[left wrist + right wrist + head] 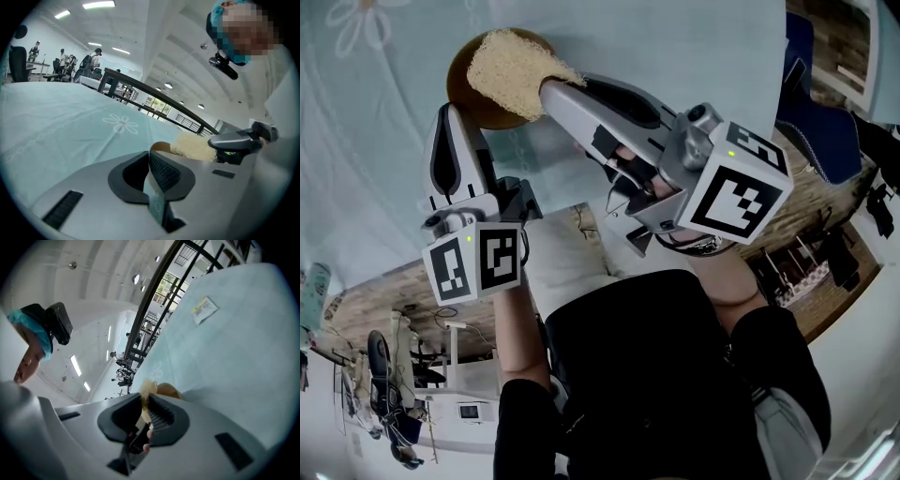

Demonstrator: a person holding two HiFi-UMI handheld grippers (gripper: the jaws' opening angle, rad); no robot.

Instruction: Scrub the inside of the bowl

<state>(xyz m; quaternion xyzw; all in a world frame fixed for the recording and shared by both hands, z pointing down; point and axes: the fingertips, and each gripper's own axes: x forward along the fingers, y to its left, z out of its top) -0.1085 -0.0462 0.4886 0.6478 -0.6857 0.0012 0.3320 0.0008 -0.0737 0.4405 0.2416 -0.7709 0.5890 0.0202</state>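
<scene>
A brown bowl (471, 101) rests on the light teal tablecloth (675, 47) at the far left. My left gripper (453, 111) reaches to the bowl's left edge, and its jaws are shut on the rim. In the left gripper view the brown rim (159, 146) shows just past the left gripper (151, 154). A beige fibrous scrub pad (516, 67) lies across the bowl's mouth and hides most of its inside. My right gripper (548, 89) is shut on the pad's near end. The right gripper view shows the pad (147, 389) pinched in the right gripper (144, 401), with the bowl (169, 391) behind it.
The cloth carries white flower prints (122, 124) and a white label (204, 309). A dark blue seat or cloth (820, 131) stands past the table's right edge. The person's dark trousers (656, 375) fill the lower middle of the head view.
</scene>
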